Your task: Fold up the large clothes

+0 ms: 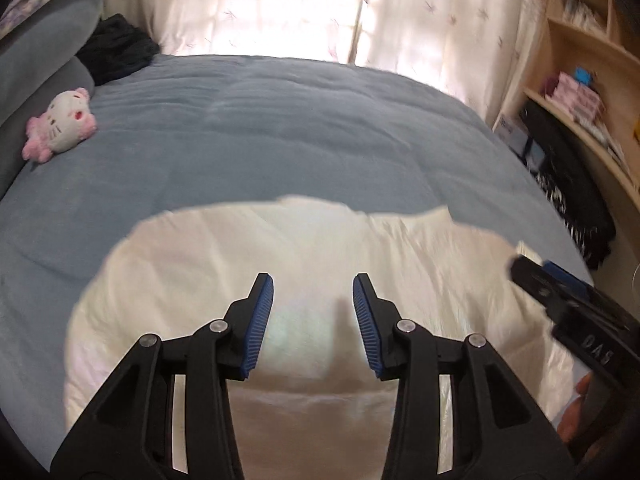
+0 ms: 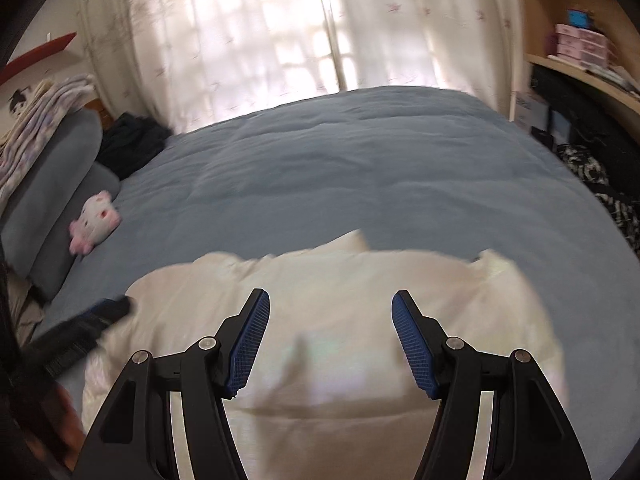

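Note:
A cream satin garment lies spread on the blue bed, folded into a broad block with creases; it also shows in the right wrist view. My left gripper hovers over the garment's near middle, open and empty. My right gripper hovers over the same garment, open wider and empty. The right gripper shows at the right edge of the left wrist view, and the left gripper at the left edge of the right wrist view. Both views are motion-blurred.
The blue bedspread stretches far to curtains. A pink-white plush toy and grey pillows lie at the left with dark clothing. Wooden shelves and dark fabric stand at the right.

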Motion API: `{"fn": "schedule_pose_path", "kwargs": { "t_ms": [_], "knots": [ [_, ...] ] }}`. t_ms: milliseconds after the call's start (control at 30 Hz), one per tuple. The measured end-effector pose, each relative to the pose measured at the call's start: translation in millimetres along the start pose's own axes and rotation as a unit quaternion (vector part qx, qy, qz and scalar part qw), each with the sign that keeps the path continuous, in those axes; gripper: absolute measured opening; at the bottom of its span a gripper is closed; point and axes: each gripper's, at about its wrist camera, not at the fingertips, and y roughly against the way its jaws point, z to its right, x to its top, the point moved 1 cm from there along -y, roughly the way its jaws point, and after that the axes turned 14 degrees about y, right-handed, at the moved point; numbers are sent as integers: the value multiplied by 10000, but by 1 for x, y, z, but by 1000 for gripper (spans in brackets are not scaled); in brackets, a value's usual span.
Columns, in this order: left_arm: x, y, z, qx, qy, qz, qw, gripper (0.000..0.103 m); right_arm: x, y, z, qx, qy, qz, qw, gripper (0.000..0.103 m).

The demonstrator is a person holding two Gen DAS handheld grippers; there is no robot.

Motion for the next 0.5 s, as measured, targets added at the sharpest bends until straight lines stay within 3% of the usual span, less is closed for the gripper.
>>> {"fn": "schedule_pose_path", "kwargs": {
  "t_ms": [233, 500],
  "knots": [
    [-21, -44, 16, 279, -115, 79, 9995, 38, -19, -45, -28, -245, 274, -101, 9993, 65],
    [-25, -99, 11, 457, -65, -13, 9989, 43, -37, -110, -26, -330, 242, -296, 9987, 68]
  ]
}}
